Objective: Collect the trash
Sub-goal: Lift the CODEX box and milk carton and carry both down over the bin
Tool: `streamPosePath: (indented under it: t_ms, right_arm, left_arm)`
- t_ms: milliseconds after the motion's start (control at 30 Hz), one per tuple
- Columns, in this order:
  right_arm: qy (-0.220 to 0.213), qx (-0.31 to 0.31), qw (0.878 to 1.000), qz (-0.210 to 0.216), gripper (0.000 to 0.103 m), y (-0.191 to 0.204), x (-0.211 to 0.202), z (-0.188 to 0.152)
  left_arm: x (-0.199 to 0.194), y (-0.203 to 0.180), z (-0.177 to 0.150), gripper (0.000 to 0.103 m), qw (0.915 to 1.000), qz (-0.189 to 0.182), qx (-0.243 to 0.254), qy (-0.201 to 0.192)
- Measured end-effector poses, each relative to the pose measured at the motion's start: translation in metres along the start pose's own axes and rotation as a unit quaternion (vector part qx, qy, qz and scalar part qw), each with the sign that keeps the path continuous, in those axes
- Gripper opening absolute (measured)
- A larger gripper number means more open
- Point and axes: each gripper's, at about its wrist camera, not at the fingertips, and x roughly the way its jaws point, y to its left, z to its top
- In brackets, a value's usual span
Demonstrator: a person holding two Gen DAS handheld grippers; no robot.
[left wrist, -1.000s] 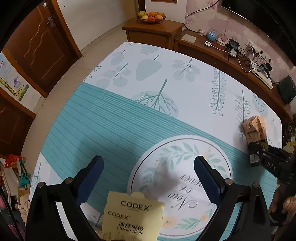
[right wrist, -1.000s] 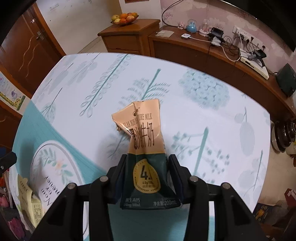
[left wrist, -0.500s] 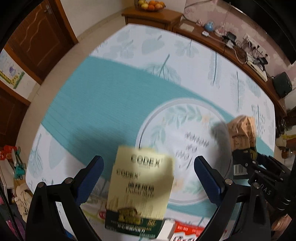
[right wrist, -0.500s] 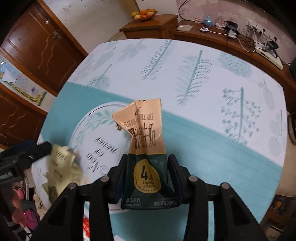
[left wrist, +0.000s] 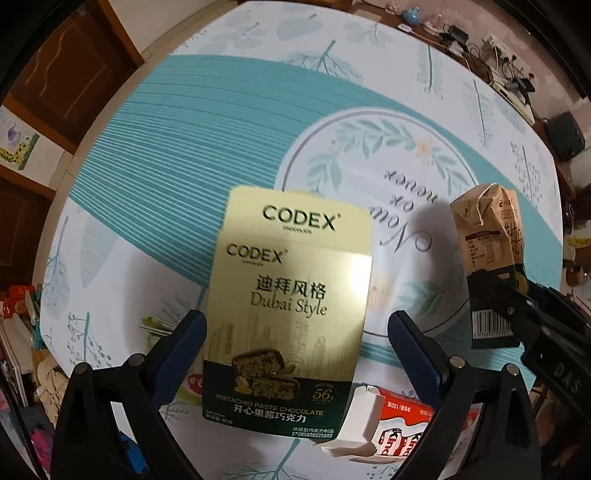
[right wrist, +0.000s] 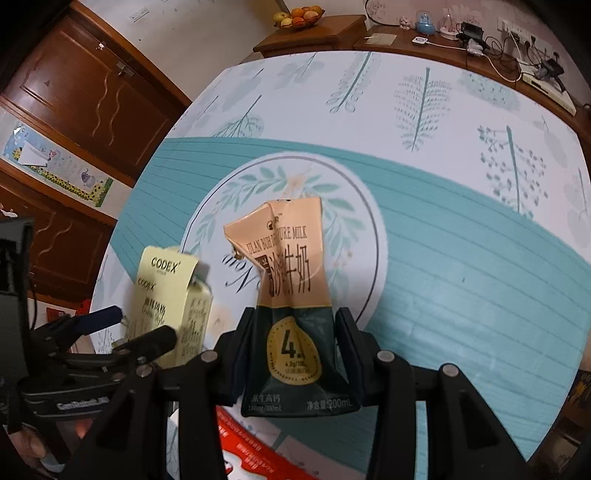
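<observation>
A pale yellow CODEX chocolate box (left wrist: 291, 280) lies on the leaf-print tablecloth (left wrist: 166, 147) near its front edge. My left gripper (left wrist: 295, 328) points straight down over the box, open. Its blue fingers (left wrist: 192, 332) stand on either side of the box without pressing it. My right gripper (right wrist: 291, 350) is shut on a crumpled tan and dark green milk carton (right wrist: 288, 288), held up above the round medallion on the cloth. In the left wrist view the carton (left wrist: 487, 240) and the right gripper (left wrist: 498, 295) are at the right edge. The right wrist view shows the chocolate box (right wrist: 173, 295) at lower left.
A red and white Kinder box (left wrist: 402, 432) with an open white flap lies just in front of the chocolate box. A green wrapper (left wrist: 155, 325) peeks out at its left. A wooden sideboard (right wrist: 480, 37) with cables and a fruit bowl (right wrist: 299, 16) stand beyond the table.
My left gripper has come down and toward the table's front edge, so the chocolate box now sits between its fingers. My right gripper has carried the milk carton left, over the medallion.
</observation>
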Motion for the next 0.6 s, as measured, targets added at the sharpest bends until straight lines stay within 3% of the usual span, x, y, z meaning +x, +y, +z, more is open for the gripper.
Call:
streamPosePath:
  t_ms: [500,600]
  right_arm:
    - [0.007,0.025,1.0,0.01,0.043,0.006,-0.002,-0.025]
    - [0.003,0.03,1.0,0.007,0.043,0.005,-0.006,-0.028]
  left_arm:
    - [0.013,-0.018,0.005,0.097,0.9975,0.049,0.049,-0.014]
    - [0.018,-0.014,0.009,0.098,0.9982,0.042,0.042,-0.004]
